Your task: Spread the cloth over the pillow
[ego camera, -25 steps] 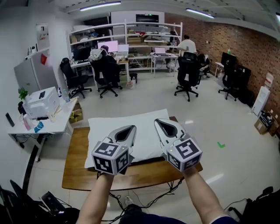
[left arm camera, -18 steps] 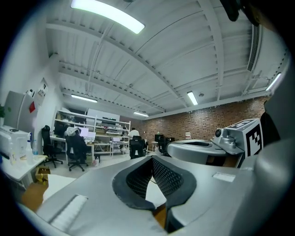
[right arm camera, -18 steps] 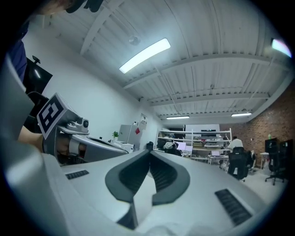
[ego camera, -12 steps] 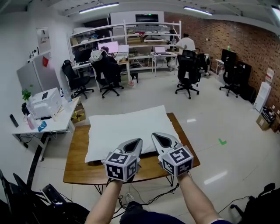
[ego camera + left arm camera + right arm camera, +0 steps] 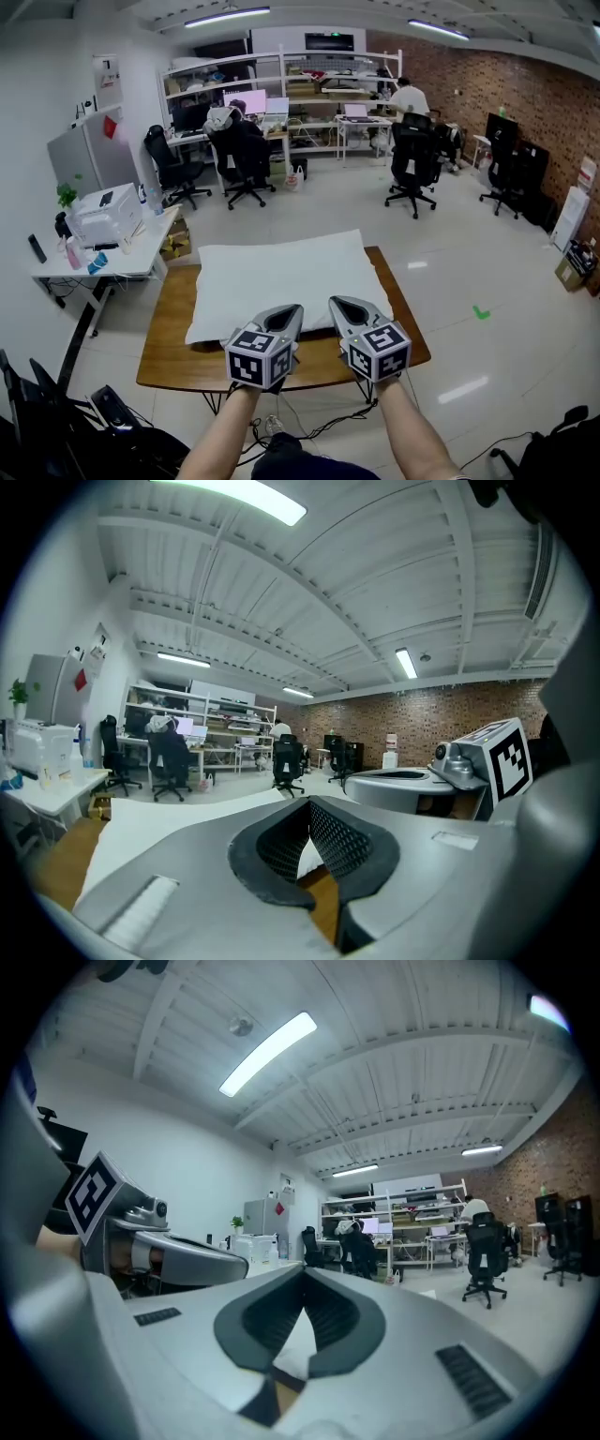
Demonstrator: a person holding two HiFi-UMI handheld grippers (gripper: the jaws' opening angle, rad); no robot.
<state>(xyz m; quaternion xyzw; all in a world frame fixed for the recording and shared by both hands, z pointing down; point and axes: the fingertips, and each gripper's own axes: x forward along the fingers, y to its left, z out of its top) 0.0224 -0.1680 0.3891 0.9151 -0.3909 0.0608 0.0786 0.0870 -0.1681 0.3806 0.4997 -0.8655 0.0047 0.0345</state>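
Here, nearest of all, two bare forearms (image 5: 220,436), each ending in a smooth grey plastic gripper with a black-and-white marker cube. Left gripper (image 5: 294,309) and right gripper (image 5: 336,303) side by side above the near edge of the surface (image 5: 169,361), close to each other but apart. Fingers of both pressed fully together, dark ribbed pads meeting at the tip, nothing seen pinched between them.

Just beyond, a rectangular brown wooden top with rounded corners, grain glossy, loose black cables (image 5: 319,427) below. Across its middle and far half, the pillow (image 5: 281,277): white, soft, rectangular, matte, near left corner lying flat on the wood. No telling a separate white cloth from the pillow itself.

Around, a pale polished floor (image 5: 450,272) with a small green tape mark (image 5: 481,312). To the left, a white side desk (image 5: 103,267) with a boxy printer (image 5: 105,214) and a green plant (image 5: 66,194). Farther back, black wheeled office chairs (image 5: 246,159), white shelving (image 5: 281,89) crowded with monitors, a seated person (image 5: 410,97), and a red brick wall (image 5: 525,103) along the right.
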